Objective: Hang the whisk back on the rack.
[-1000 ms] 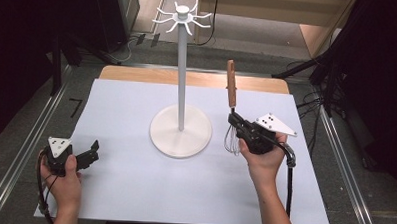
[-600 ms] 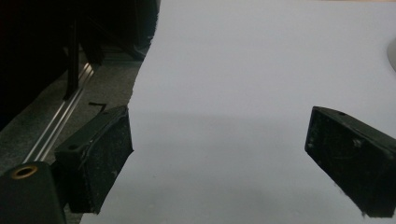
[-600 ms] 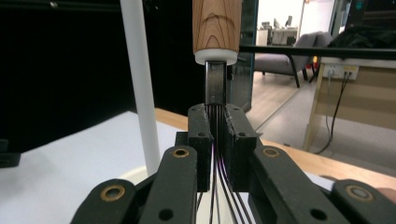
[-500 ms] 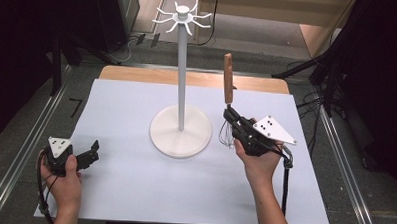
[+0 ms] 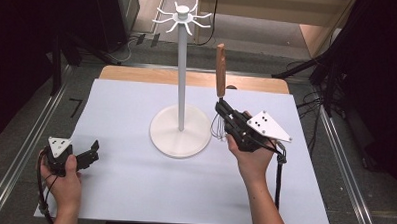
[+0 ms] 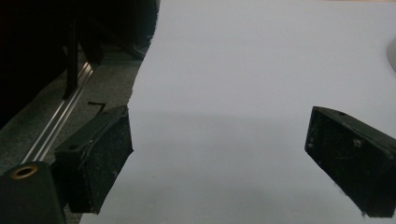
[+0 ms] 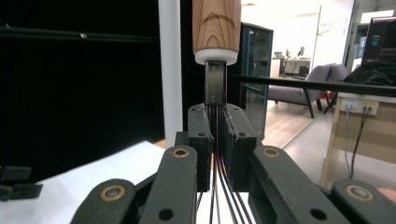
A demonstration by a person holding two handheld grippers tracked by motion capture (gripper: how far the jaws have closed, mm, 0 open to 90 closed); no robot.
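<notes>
High view: right of centre, the right tongs clamp a whisk at its wire neck, wooden handle up, likely so it can be hung on the hook stand just left of it. At lower left, the left tongs rest on the bench, parked aside.

Left gripper view: jaws wide apart, nothing between them.

Right gripper view: jaws pinch the wires at centre, below the handle.

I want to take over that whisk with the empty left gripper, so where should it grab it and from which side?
Probably the wooden handle of the whisk, from the stand side. It stands upright, bare and straight above the right gripper, which clamps the wires just under the collar; the left gripper is open.
</notes>
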